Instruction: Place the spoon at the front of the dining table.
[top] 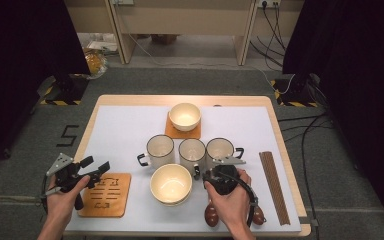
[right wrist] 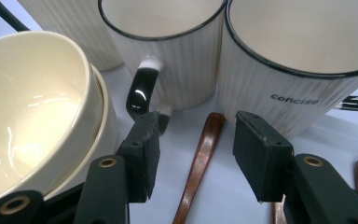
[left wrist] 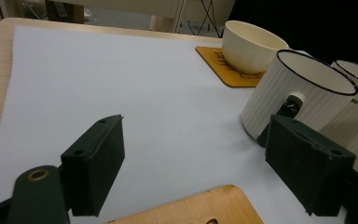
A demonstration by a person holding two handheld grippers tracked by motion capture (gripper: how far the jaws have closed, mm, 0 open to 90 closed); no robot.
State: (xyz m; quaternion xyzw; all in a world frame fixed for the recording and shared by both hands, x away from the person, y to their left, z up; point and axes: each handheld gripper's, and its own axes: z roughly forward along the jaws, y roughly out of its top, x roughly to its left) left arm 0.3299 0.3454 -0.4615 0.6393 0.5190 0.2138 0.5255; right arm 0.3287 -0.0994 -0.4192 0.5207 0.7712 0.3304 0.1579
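1. My right claw (right wrist: 196, 154) stands open astride a wooden spoon (right wrist: 200, 158) lying on the table (top: 125, 125), just before the mugs (top: 192, 152).
2. My left claw (left wrist: 191, 172) hangs open, empty, over a coaster (top: 105, 195).

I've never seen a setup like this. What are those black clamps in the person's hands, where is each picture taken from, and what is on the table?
A person holds a two-jaw clamp in each hand: the left gripper and the right gripper. One picture looks down from above the table. The other two come from small cameras riding on each gripper, looking along its black jaws.

On the table stand three ribbed mugs, a bowl on a wooden coaster, nearer stacked bowls, a second coaster, wooden spoons and chopsticks.

Both grippers are open and hold nothing. The right one's jaws sit either side of a spoon handle.
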